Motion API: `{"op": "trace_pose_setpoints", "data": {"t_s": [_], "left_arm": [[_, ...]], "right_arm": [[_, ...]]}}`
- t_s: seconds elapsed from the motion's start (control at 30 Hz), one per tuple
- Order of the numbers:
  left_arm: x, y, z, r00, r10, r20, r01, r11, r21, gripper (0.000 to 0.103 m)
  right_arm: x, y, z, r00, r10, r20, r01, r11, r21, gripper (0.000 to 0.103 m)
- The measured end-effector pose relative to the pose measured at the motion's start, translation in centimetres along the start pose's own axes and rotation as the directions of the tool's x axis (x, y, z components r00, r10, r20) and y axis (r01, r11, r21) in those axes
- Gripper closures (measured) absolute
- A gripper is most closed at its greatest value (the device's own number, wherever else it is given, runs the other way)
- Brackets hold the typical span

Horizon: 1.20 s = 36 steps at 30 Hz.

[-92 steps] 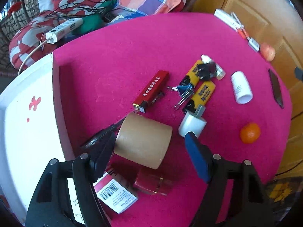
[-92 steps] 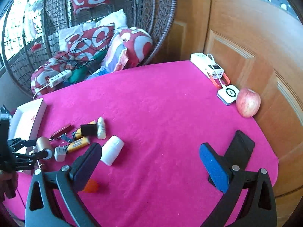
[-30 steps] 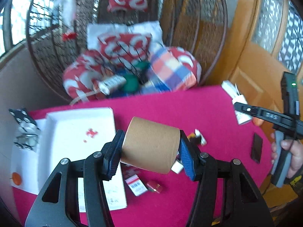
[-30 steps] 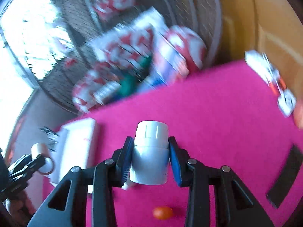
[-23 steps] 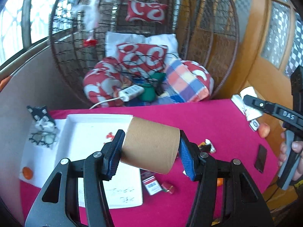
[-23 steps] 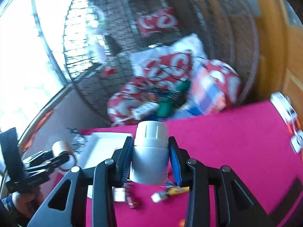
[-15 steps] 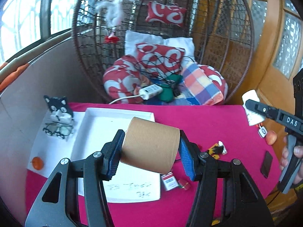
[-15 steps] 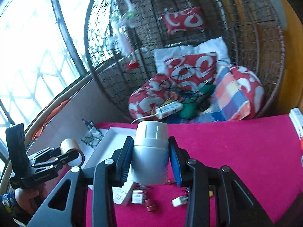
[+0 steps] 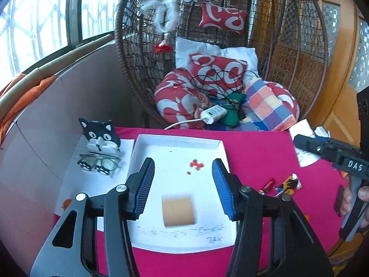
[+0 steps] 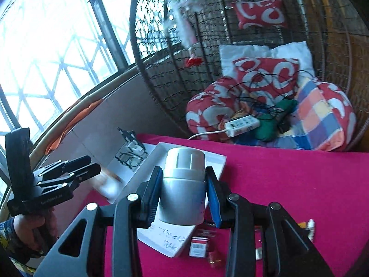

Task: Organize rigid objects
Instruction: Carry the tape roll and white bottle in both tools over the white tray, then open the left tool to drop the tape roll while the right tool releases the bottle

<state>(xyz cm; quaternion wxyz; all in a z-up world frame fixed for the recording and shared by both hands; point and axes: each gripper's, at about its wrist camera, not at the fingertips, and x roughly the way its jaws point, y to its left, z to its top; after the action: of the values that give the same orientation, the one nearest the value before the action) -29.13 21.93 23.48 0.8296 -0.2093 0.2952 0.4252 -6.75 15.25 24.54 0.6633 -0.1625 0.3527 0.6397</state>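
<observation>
My left gripper point(image 9: 183, 164) hovers open over the white tray point(image 9: 180, 140), its jaws closing slightly with nothing between them. The tan tape roll point(image 9: 178, 211) shows blurred below it, over the tray floor; whether it lies still I cannot tell. My right gripper point(image 10: 183, 170) is shut on a white plastic bottle point(image 10: 184, 184), cap pointing away, above the tray's point(image 10: 214, 159) near corner. In the right wrist view the left gripper point(image 10: 92, 165) is at the left with the blurred roll point(image 10: 108, 177) beside its tips. The left wrist view shows the right gripper point(image 9: 306, 142) with the bottle point(image 9: 307, 159).
A cat-shaped stand point(image 9: 100, 136) and glasses point(image 9: 99, 164) sit left of the tray on a white sheet. Several small items point(image 9: 283, 184) and a red box point(image 10: 198, 245) lie on the pink cloth. A wicker chair with cushions point(image 9: 219, 80) and a power strip point(image 9: 213, 114) stands behind.
The left gripper has let go of the tape roll, which has dropped toward the tray. Both grippers swung left over the tray; the right still holds the bottle.
</observation>
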Motion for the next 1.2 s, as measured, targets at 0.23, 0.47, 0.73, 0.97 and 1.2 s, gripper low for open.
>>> {"op": "trace_pose_setpoints", "data": {"t_s": [0.23, 0.47, 0.73, 0.97, 1.2], "left_arm": [[3.7, 3.2, -0.4, 0.997, -0.016, -0.071, 0.015, 1.0, -0.01, 0.051], [7.0, 6.6, -1.9, 0.987, -0.036, -0.156, 0.023, 0.996, -0.085, 0.051], [8.6, 7.1, -3.4, 0.974, -0.064, -0.217, 0.039, 0.992, -0.118, 0.051], [7.8, 7.2, -3.8, 0.972, -0.056, -0.228, 0.03, 0.993, -0.117, 0.033], [5.4, 6.6, -3.3, 0.991, -0.022, -0.135, 0.009, 0.995, -0.096, 0.01]], "right_arm": [[5.3, 1.5, -1.0, 0.996, -0.007, -0.089, 0.01, 0.999, 0.03, 0.066], [8.6, 1.0, -3.0, 0.981, -0.055, -0.188, 0.069, 0.995, 0.068, 0.066], [9.8, 0.7, -4.1, 0.969, -0.049, -0.242, 0.075, 0.992, 0.099, 0.066], [13.1, 3.4, -6.6, 0.943, -0.068, -0.325, 0.064, 0.998, -0.021, 0.065], [11.6, 3.9, -7.0, 0.96, -0.097, -0.264, 0.091, 0.995, -0.033, 0.0]]}}
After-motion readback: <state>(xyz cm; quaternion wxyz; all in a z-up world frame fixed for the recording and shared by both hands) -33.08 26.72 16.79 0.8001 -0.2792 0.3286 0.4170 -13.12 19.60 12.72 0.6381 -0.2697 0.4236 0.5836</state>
